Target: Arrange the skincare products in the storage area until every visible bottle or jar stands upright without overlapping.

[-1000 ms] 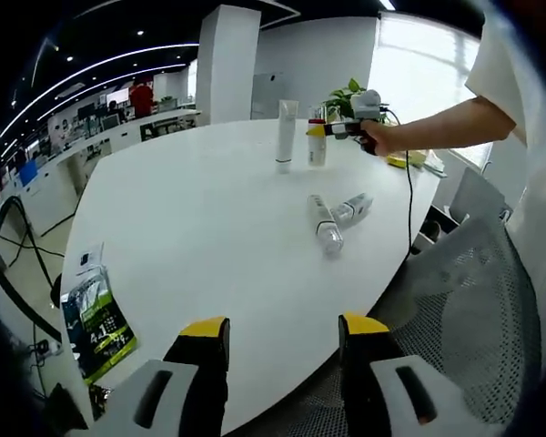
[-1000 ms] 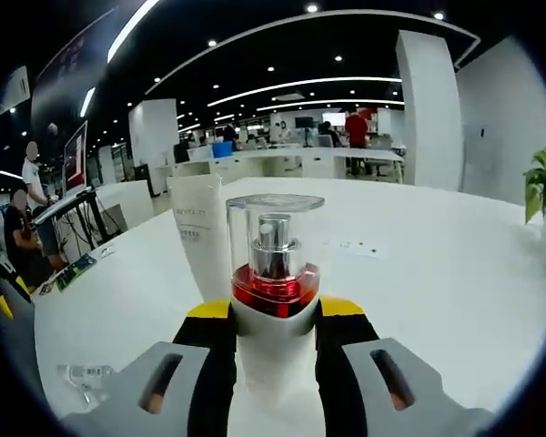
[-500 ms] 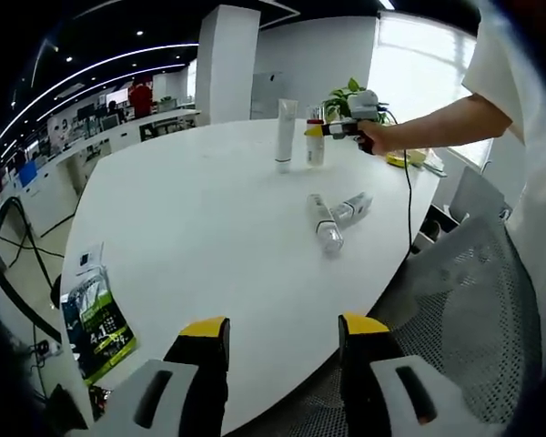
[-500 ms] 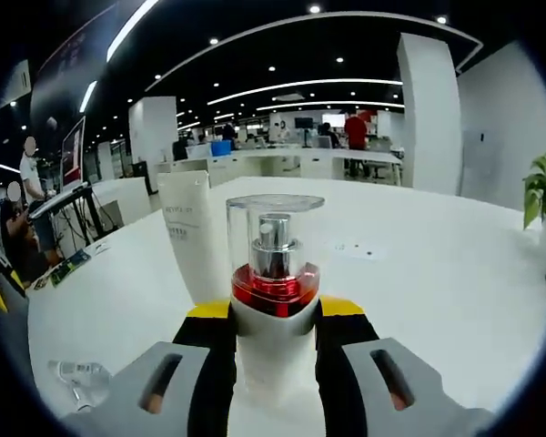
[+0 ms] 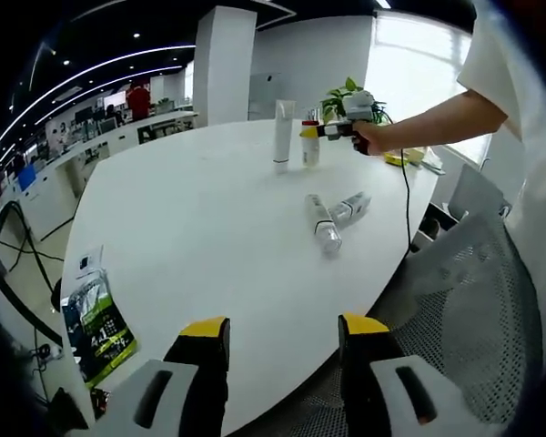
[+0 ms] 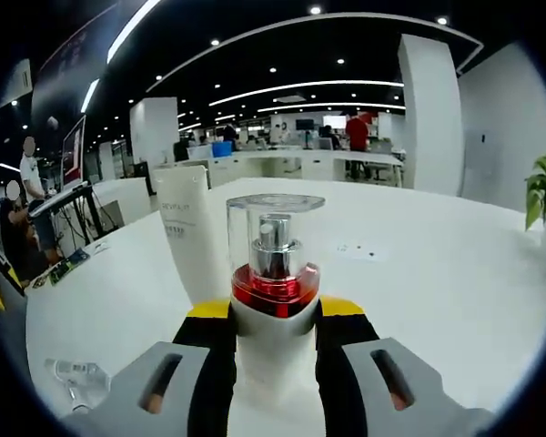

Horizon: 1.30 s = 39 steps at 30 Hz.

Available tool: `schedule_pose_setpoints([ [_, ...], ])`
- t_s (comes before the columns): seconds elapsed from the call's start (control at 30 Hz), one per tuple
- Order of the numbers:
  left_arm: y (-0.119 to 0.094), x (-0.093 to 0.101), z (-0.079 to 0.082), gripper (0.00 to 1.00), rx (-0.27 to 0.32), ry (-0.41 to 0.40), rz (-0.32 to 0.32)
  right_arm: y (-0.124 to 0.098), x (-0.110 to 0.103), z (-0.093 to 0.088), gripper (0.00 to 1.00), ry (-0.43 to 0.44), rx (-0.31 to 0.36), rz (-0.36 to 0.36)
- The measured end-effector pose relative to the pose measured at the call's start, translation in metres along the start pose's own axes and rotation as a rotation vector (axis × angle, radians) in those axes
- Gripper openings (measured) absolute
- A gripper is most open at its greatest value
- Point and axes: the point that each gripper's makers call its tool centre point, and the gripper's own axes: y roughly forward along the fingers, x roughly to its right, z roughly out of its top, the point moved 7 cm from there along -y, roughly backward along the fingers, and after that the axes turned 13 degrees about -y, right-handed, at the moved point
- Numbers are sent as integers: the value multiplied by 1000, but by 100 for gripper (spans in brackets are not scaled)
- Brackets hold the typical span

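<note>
Your right gripper (image 6: 273, 341) has its jaws clamped on the white pump bottle with red collar and clear cap (image 6: 274, 273), held upright beside the standing white tube (image 6: 189, 228). It looks rigid, smooth and top-heavy, so grip the body, not the cap. Your left gripper (image 5: 278, 350) hangs with jaws apart over the white table (image 5: 182, 237); beyond it, two clear-capped bottles (image 5: 332, 217) lie touching, likely to roll.

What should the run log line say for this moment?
right gripper: shut on spray bottle, upright beside white tube | left gripper: open, idle | two bottles: lying on table
</note>
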Motion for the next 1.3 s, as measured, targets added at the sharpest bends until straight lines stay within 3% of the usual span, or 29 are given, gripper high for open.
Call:
schedule_pose_setpoints([
  [0.57,0,-1,0,49,-5,3,7,14,-7,0,30,-38,35,24],
  [0.73,0,-1,0,49,-4,6,10,9,-7,-5,31,-12,77,4],
  [1.03,-1,-1,1,49,-2,13,10,2,-12,-7,31,-75,70,33],
  [1.3,-2,-2,3,49,12,18,20,2,-12,-8,31,-76,77,26],
])
